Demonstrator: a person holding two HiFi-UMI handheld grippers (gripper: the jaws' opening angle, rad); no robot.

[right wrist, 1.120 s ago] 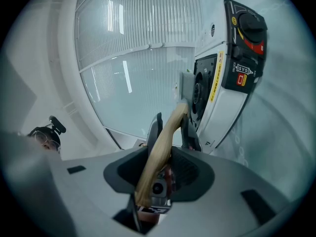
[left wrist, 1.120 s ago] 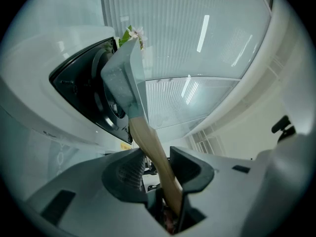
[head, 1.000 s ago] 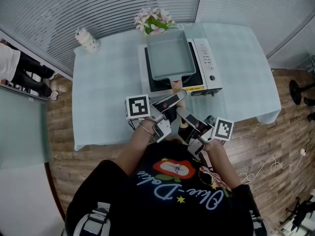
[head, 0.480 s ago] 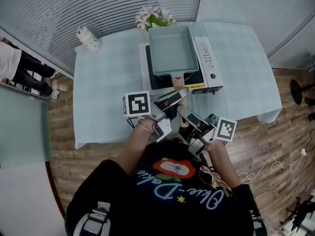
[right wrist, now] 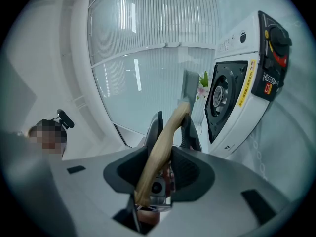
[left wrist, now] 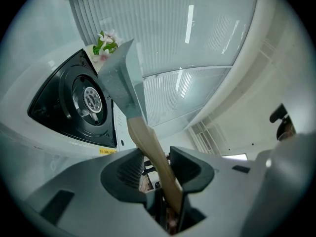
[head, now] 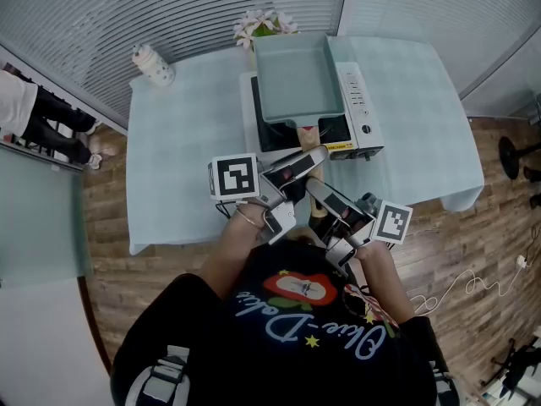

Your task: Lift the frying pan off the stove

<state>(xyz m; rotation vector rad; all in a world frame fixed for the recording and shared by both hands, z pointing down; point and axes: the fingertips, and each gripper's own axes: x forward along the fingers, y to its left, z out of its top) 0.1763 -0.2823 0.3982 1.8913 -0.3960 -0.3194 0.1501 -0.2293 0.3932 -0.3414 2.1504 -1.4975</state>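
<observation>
We count one frying pan point(head: 297, 79), one stove point(head: 362, 115) and one table point(head: 182, 159). There is one bunch of flowers point(head: 264, 25) at the table's twelve o'clock and one white jar point(head: 152, 66) at its ten o'clock. We see two grippers, the left gripper point(head: 311, 157) and the right gripper point(head: 314, 189), and one bystander point(head: 38, 117) at nine o'clock.

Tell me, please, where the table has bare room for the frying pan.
Bare tablecloth left of the stove, in front of the white bottle, and right of the stove to its right edge. Crowded: flowers behind the stove; left gripper and right gripper in front.
</observation>
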